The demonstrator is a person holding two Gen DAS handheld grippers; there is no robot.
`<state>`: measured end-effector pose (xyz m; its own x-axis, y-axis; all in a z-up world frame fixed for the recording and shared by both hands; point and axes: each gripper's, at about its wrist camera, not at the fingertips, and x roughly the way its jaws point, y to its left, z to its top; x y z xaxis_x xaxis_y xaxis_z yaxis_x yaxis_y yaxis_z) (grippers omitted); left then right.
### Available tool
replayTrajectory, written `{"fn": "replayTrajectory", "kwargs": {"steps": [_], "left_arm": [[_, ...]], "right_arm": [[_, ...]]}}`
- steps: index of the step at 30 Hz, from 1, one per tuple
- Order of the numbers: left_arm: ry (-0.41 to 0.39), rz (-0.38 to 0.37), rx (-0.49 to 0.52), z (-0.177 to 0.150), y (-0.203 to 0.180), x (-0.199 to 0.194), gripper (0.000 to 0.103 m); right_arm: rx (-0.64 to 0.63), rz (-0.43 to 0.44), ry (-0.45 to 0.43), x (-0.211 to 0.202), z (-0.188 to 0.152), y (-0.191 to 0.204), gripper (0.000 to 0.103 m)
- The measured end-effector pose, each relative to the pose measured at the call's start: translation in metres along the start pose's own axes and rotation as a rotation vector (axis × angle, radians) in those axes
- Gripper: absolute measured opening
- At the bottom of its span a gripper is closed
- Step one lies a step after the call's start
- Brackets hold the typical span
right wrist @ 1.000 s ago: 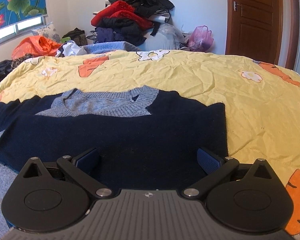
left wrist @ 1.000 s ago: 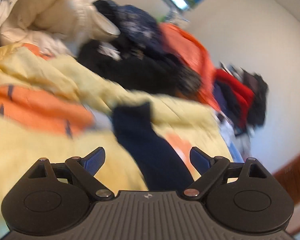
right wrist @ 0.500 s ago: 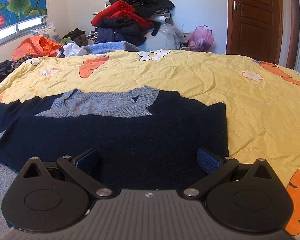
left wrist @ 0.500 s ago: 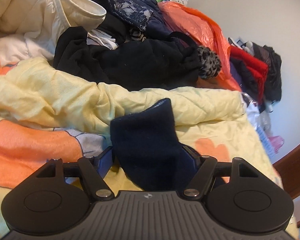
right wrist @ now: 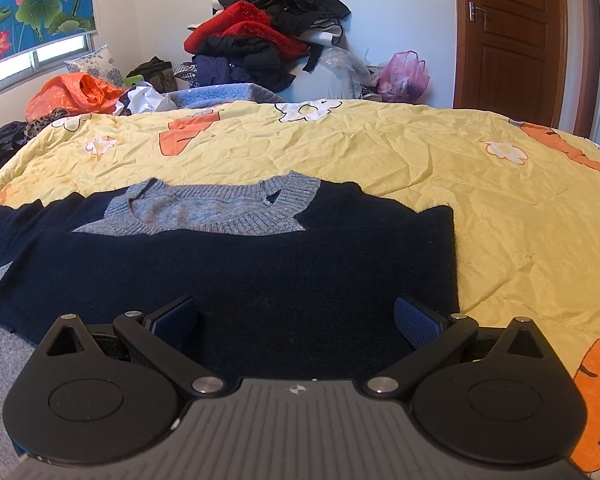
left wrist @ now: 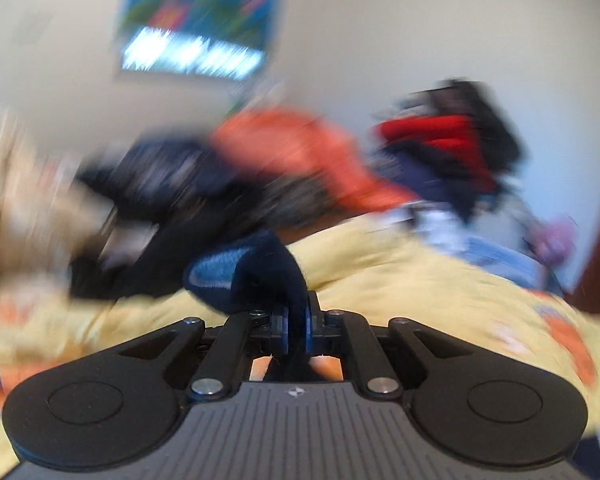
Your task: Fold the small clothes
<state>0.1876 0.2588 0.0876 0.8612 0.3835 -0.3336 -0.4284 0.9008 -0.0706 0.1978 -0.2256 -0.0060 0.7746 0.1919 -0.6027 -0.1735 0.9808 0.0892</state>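
Observation:
A navy sweater (right wrist: 228, 280) with a grey knitted collar (right wrist: 220, 212) lies flat on the yellow carrot-print bedspread (right wrist: 420, 152). Its left sleeve (right wrist: 4, 232) runs off toward the left edge of the right wrist view. My right gripper (right wrist: 296, 320) hovers open over the sweater's lower body, nothing between its pads. In the blurred left wrist view, my left gripper (left wrist: 296, 328) is shut on the navy sleeve cuff (left wrist: 260, 276), which bunches up above the pads and shows its lighter inside.
A heap of red and black clothes (right wrist: 268, 40) is piled at the far wall, beside a pink plastic bag (right wrist: 404, 76). An orange bag (right wrist: 72, 92) and dark garments (right wrist: 0, 144) lie at the left. A brown door (right wrist: 512, 40) stands at the right.
My left gripper closed on the sleeve cuff, then lifted and swung it fast, rolling as it went; its view is now smeared. The right gripper and the sweater body stayed still.

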Motion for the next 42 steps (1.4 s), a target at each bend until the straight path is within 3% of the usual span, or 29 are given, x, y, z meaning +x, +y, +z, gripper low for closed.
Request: {"fn": "replayTrajectory", "kwargs": {"steps": [3,7,9,12,18,21,23,26,27,30,37,38,40,41,42], "left_arm": [[-0.074,-0.21,0.233,-0.035,-0.096,-0.071,0.007],[-0.014,-0.477,0.532,-0.122,-0.201,-0.143,0.007],[0.033,-0.534,0.624,-0.158,-0.23,-0.16,0.008],[0.051,-0.487,0.694,-0.181,-0.244,-0.162,0.008],[0.097,-0.525,0.576,-0.171,-0.227,-0.156,0.008],[0.095,-0.55,0.597,-0.171,-0.234,-0.157,0.011],[0.067,-0.586,0.619,-0.172,-0.239,-0.16,0.022],[0.006,-0.63,0.612,-0.172,-0.235,-0.169,0.057],[-0.006,-0.64,0.597,-0.171,-0.232,-0.171,0.057],[-0.008,-0.638,0.544,-0.166,-0.226,-0.169,0.055],[-0.028,-0.673,0.425,-0.158,-0.209,-0.169,0.06],[-0.027,-0.64,0.374,-0.156,-0.203,-0.166,0.065],[-0.034,-0.597,0.245,-0.15,-0.186,-0.161,0.083],[-0.042,-0.573,0.186,-0.148,-0.178,-0.159,0.085],[-0.043,-0.554,0.137,-0.147,-0.172,-0.156,0.087]], "right_arm": [[0.013,0.009,-0.004,0.0,0.0,-0.002,0.103],[0.036,0.025,-0.011,-0.001,0.0,-0.006,0.103],[0.048,0.034,-0.015,-0.002,0.0,-0.009,0.103],[0.066,0.049,-0.022,-0.003,0.0,-0.012,0.103],[0.059,0.046,-0.016,-0.002,0.001,-0.012,0.103],[0.103,0.057,0.02,-0.007,0.01,-0.013,0.103],[0.238,0.194,0.047,-0.019,0.02,-0.013,0.103],[0.409,0.47,0.134,-0.019,0.026,-0.002,0.103],[0.431,0.504,0.192,-0.012,0.026,0.006,0.103],[0.475,0.493,0.305,0.01,0.023,0.024,0.098],[0.545,0.507,0.309,0.025,0.028,0.036,0.092],[0.551,0.503,0.308,0.025,0.028,0.036,0.086],[0.533,0.483,0.301,0.024,0.029,0.036,0.065],[0.517,0.47,0.309,0.026,0.029,0.036,0.041],[0.503,0.451,0.32,0.027,0.03,0.036,0.028]]}}
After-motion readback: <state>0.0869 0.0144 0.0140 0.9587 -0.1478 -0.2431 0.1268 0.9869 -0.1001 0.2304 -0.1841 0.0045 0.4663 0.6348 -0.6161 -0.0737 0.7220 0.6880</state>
